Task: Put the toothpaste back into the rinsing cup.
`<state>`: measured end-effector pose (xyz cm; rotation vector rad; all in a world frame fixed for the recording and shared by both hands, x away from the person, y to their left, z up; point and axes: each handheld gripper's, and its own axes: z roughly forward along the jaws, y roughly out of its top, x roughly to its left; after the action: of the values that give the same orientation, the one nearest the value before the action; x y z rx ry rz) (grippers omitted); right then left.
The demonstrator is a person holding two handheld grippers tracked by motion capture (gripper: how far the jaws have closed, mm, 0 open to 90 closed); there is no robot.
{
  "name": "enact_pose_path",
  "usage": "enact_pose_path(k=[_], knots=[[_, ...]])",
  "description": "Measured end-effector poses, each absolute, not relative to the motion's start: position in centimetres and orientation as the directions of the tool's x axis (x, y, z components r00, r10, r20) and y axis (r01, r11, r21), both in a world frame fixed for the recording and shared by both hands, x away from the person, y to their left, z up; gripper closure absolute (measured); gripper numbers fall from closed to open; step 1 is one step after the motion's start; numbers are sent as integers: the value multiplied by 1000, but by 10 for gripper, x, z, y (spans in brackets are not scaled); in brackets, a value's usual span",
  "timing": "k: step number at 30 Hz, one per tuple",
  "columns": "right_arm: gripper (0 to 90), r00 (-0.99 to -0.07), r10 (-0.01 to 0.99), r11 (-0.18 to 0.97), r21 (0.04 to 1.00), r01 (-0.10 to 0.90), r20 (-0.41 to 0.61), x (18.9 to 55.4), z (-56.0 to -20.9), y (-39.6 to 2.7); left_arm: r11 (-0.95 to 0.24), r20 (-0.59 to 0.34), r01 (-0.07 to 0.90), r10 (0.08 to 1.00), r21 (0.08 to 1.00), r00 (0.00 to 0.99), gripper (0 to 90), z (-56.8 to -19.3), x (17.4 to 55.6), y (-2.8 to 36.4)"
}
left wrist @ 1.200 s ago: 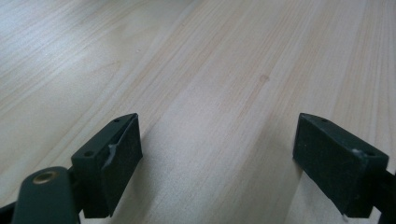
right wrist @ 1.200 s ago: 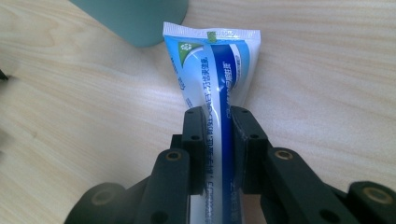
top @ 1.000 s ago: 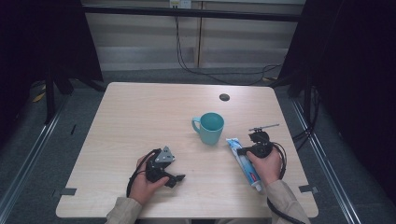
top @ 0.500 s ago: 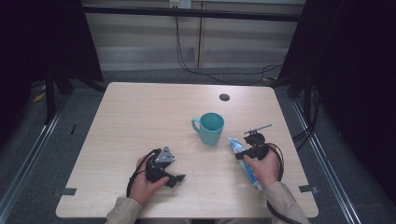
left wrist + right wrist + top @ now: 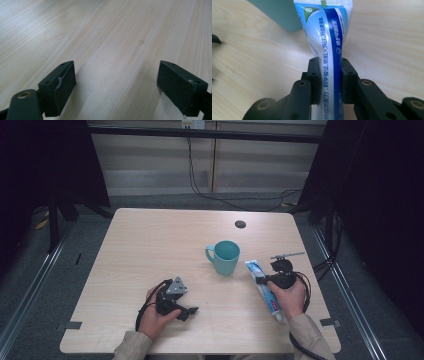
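Toothpaste tube [image 5: 329, 42]: I saw it clamped across its middle by my right gripper, its flat crimped end pointing away from the gripper camera toward the teal mug. From the high view it lay lengthwise at the right side of the surface, crimped end nearest the mug, cap end toward the front edge beneath my right hand.

Right gripper [image 5: 267, 281]: the jaws were pressed narrow against both sides of the tube, with blue and white print running between them.

Left gripper [image 5: 192, 310]: I held it low at the front left of the surface, jaws spread wide with bare wood grain between them. It held nothing.

Teal mug [image 5: 224, 256]: it stood upright near the middle of the surface, handle to its left, just beside the tube's crimped end. I could not tell whether they touched.

Surface [image 5: 150, 240]: pale wood, with a small dark round disc [image 5: 240, 224] near the far edge, well apart from the mug.

Hands: my left hand [image 5: 152, 317] and right hand [image 5: 291, 297] each wrapped a gripper body.
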<state>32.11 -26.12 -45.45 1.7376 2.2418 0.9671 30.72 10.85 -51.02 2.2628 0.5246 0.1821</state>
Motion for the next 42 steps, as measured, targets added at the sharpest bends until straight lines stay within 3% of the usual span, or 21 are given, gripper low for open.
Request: enact_pose_path(k=[13,42], knots=[[741,-367,885,22,762,647,286,315,-419,-272,-605,-34,311,425,733,905,151,-510,307,109],[737,-422,868,-60,899,434,262,321,-384,-266,-604,-34,312,425,734,905,151,-510,307,109]])
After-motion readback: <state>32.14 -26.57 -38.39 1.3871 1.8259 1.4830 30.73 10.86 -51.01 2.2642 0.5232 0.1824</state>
